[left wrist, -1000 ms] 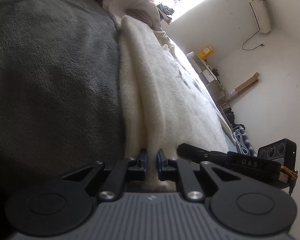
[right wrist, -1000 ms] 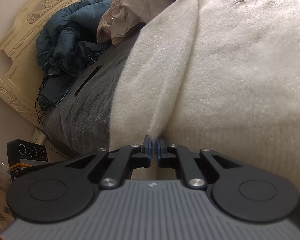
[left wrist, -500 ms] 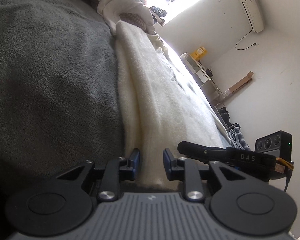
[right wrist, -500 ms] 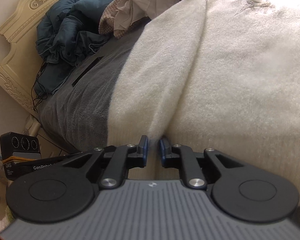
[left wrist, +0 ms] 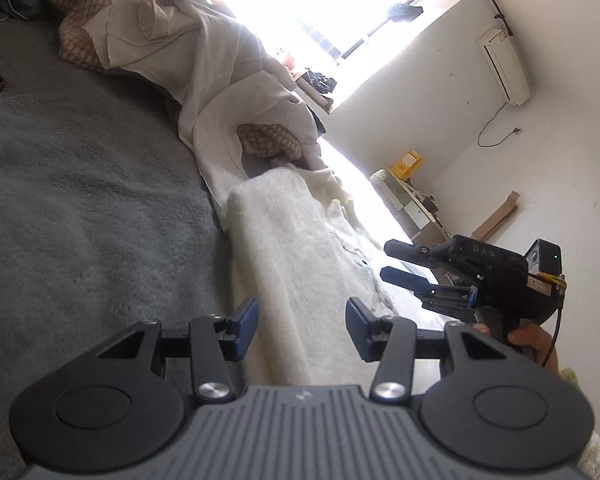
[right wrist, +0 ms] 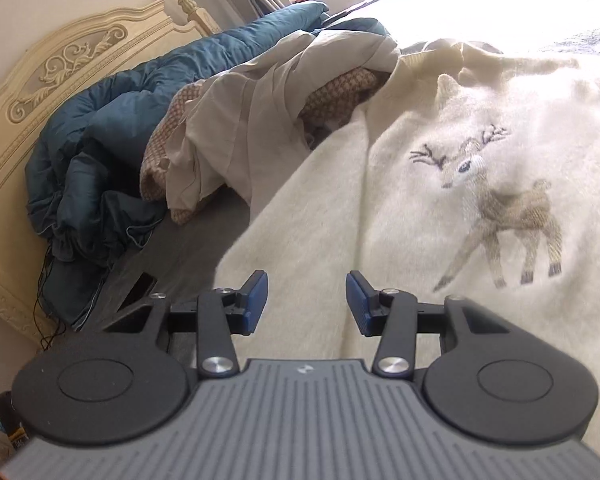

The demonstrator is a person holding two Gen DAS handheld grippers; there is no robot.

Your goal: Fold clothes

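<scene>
The left hand-held gripper (left wrist: 302, 328) has its jaws opening, blue pads (left wrist: 244, 330) apart and pressing on nothing; the folded edge of the cream sweater (left wrist: 292, 248) lies below and just ahead of the gap. To its left stretches the grey bed blanket (left wrist: 80, 200). To its right the right hand-held gripper (left wrist: 396, 266) hovers over the sweater.

In its own view, the right hand-held gripper (right wrist: 307, 300) also has its jaws opening, with nothing pinched between them; the cream sweater (right wrist: 400, 208) spreads flat on the bed just ahead, a folded sleeve running forward from the gap and an embroidered deer (right wrist: 496, 208) ahead to the right. Farther ahead to the left lie a crumpled beige cloth (right wrist: 240, 128) and a dark blue jacket (right wrist: 112, 140), heaped against the carved headboard (right wrist: 60, 68).
</scene>
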